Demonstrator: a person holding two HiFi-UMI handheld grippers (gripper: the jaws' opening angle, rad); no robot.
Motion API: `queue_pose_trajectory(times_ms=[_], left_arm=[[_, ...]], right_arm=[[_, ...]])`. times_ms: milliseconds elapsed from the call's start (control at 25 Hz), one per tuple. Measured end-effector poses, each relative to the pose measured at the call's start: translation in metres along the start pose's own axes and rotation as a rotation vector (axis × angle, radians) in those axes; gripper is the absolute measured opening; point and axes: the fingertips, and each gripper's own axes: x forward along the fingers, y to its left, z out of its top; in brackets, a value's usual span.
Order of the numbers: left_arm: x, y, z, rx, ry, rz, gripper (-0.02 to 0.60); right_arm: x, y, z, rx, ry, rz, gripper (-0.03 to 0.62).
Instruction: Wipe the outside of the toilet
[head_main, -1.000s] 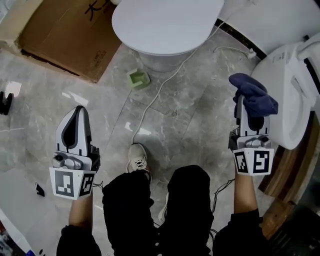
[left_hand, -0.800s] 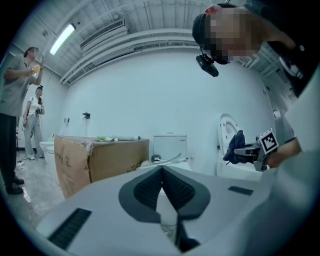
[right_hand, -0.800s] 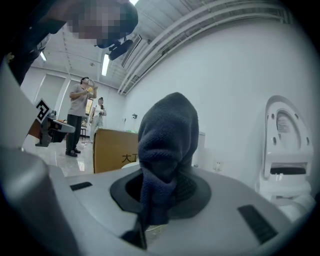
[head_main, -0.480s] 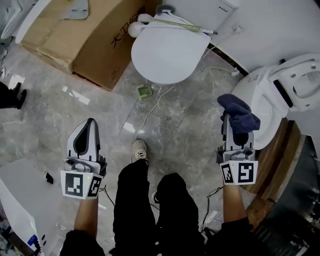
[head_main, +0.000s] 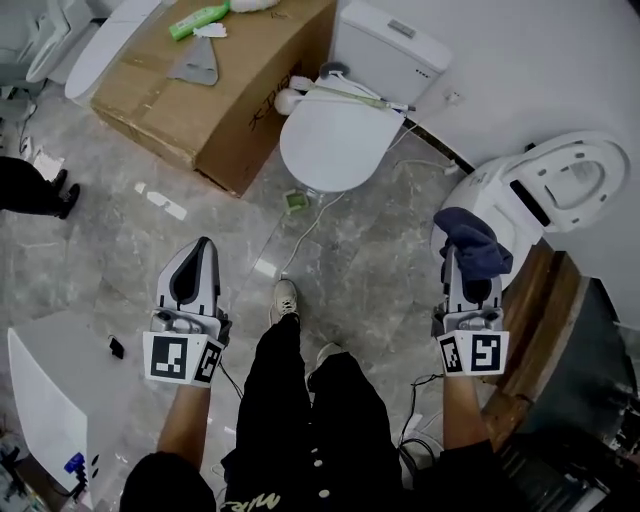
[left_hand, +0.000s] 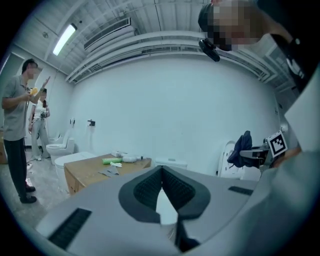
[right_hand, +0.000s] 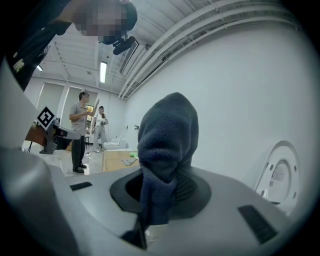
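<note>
My right gripper (head_main: 465, 258) is shut on a dark blue cloth (head_main: 472, 240), which bunches up above its tips and hides them. In the right gripper view the cloth (right_hand: 167, 135) stands up between the jaws. Just right of it is a white toilet (head_main: 530, 195) with its seat and lid raised, and the cloth hangs close to its outer bowl. I cannot tell if they touch. A second white toilet (head_main: 335, 140) with a closed lid and a tank (head_main: 388, 48) stands farther ahead. My left gripper (head_main: 200, 250) hangs over the floor, shut and empty, its jaws together (left_hand: 161, 175).
A large cardboard box (head_main: 215, 85) with small items on top lies at the far left. A cable (head_main: 305, 225) and a small green object (head_main: 294, 200) lie on the grey tiled floor. A wooden pallet (head_main: 545, 300) sits under the right toilet. Two people (left_hand: 20, 130) stand in the background.
The head view has risen and pulled back, so more of the room shows. Both grippers sit a little lower and nearer together in it. The cloth stays held.
</note>
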Motion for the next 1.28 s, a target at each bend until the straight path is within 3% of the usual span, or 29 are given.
queue_pose_trajectory(times_ms=[280,720,1280], left_arm=[[-0.023,-0.003,0.078,-0.019,-0.019,-0.005,0.009],[-0.025,0.007,0.174,0.035,-0.105,-0.038,0.009],[-0.021,0.013,0.233,0.060,-0.209,-0.061,0.009]], right_arm=[[-0.018,-0.002,0.073,0.013,0.000,-0.013,0.069],[-0.011,0.008,0.173,0.002,-0.098,-0.045,0.069],[-0.016,0.014,0.216,0.036,-0.165,-0.111,0.069]])
